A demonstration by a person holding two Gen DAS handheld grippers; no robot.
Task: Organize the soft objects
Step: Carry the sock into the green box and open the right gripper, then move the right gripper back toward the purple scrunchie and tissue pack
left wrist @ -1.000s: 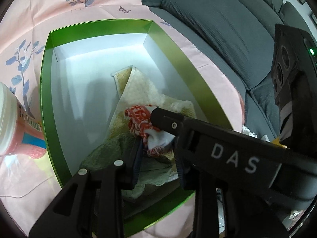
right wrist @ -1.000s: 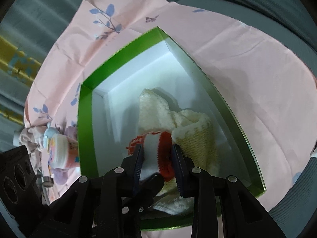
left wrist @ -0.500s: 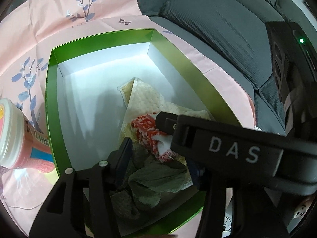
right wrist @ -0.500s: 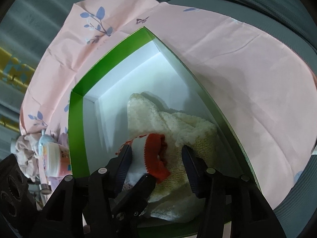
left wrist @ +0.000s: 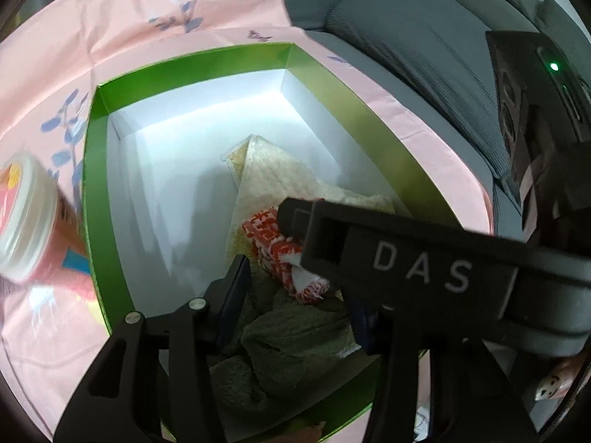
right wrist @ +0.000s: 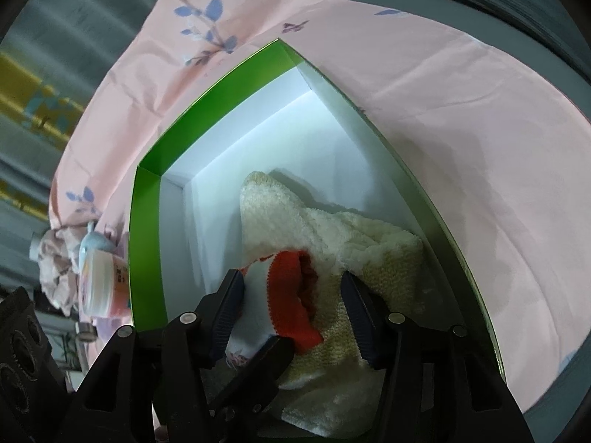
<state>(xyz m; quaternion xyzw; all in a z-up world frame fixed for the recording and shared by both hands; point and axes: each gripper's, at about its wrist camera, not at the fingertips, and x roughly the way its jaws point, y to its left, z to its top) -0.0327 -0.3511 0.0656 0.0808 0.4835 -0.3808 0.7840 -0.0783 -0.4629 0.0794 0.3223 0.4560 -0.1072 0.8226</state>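
Left wrist view: step in hand looks like the release of the red-and-white sock (left wrist: 284, 258) into the green box (left wrist: 92, 192). Sock lies mid-frame on the cream towel (left wrist: 280, 181), with a grey-green cloth (left wrist: 291, 343) below it. Left hand-held gripper (left wrist: 295, 295) is released, its jaws closing slightly over the cloth with nothing clamped. Pink tub (left wrist: 33, 229) sits outside the box at left edge.

Right wrist view: right hand-held gripper (right wrist: 295, 306) is released, jaws opening; sock (right wrist: 291, 295) sits loose between the fingers, resting on the towel (right wrist: 332, 232).

Next move, I'd say: lift both clear without snagging fabric, then fetch the next soft item.

Versus a second ago: both grippers were clamped on the sock; now spread, sock dropped.
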